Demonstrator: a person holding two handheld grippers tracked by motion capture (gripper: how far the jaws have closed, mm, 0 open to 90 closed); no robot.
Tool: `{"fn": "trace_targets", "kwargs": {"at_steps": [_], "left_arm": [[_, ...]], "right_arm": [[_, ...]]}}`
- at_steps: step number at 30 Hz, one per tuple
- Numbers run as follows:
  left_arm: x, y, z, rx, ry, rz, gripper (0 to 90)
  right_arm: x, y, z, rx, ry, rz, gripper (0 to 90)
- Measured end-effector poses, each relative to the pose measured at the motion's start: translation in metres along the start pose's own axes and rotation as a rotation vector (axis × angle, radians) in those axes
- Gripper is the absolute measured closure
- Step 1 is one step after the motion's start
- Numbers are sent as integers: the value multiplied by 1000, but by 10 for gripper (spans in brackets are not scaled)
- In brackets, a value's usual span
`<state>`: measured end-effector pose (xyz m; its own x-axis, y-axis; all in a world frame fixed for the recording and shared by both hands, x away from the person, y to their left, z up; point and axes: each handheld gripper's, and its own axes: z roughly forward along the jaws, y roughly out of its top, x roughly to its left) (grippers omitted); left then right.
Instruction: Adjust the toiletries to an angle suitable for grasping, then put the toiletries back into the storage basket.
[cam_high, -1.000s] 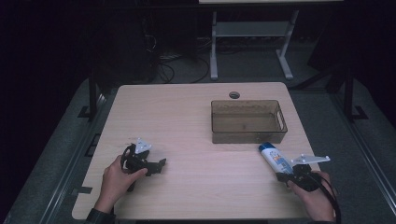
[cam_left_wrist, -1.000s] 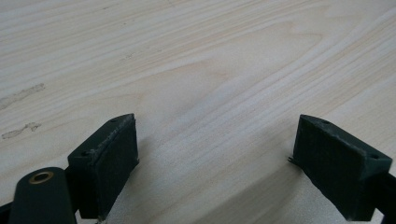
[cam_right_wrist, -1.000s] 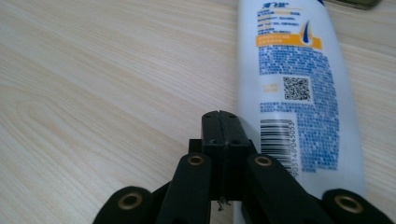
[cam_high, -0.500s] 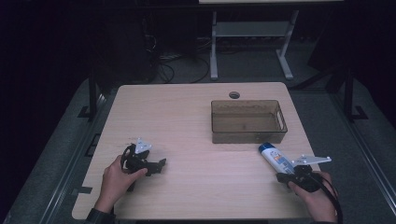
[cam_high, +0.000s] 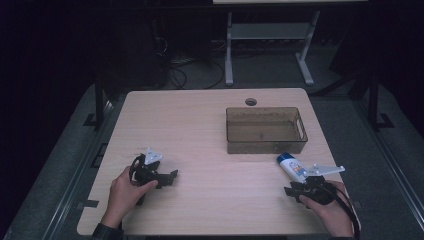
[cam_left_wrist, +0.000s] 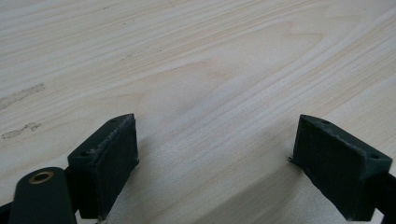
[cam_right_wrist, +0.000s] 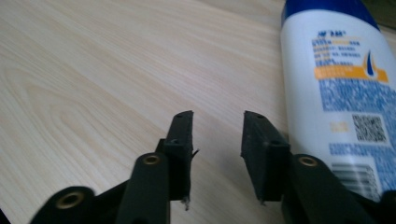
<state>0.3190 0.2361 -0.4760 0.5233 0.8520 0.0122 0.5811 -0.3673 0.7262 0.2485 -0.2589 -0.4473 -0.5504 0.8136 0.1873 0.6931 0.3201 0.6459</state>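
A white bottle (cam_high: 291, 166) with a blue cap lies on the wooden table (cam_high: 210, 130) at the front right, just before a brown see-through bin (cam_high: 265, 131). My right gripper (cam_high: 294, 189) rests on the table beside the bottle's base. In the right gripper view the right gripper (cam_right_wrist: 218, 123) has its jaws partly apart. They have just been opening, with bare wood between them and the bottle (cam_right_wrist: 336, 93) lying right of the right jaw. At the front left, my left gripper (cam_high: 169, 179) points right. In its own view the left gripper (cam_left_wrist: 215, 140) stands wide open over bare table.
The bin looks empty and has a handle slot in its right wall. A round cable hole (cam_high: 250, 101) sits in the table's far edge. Behind the table stand a white metal frame (cam_high: 265, 45) and loose cables on a dark floor.
My right hand has edged slightly left beside the bottle. The bottle, the bin and the left gripper have kept still.
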Motion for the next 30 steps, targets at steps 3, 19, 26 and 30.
{"fn": "trace_targets", "kwargs": {"at_steps": [3,19,26,30], "left_arm": [[0,0,0,0,0,0,128],[0,0,0,3,-1,4,128],[0,0,0,1,-1,0,128],[0,0,0,1,-1,0,128]], "right_arm": [[2,4,-1,-22,7,-6,563],[5,28,-1,-66,-9,-61,426],[1,37,-3,-64,-24,-59,414],[-4,39,-5,-65,-31,-54,413]]}}
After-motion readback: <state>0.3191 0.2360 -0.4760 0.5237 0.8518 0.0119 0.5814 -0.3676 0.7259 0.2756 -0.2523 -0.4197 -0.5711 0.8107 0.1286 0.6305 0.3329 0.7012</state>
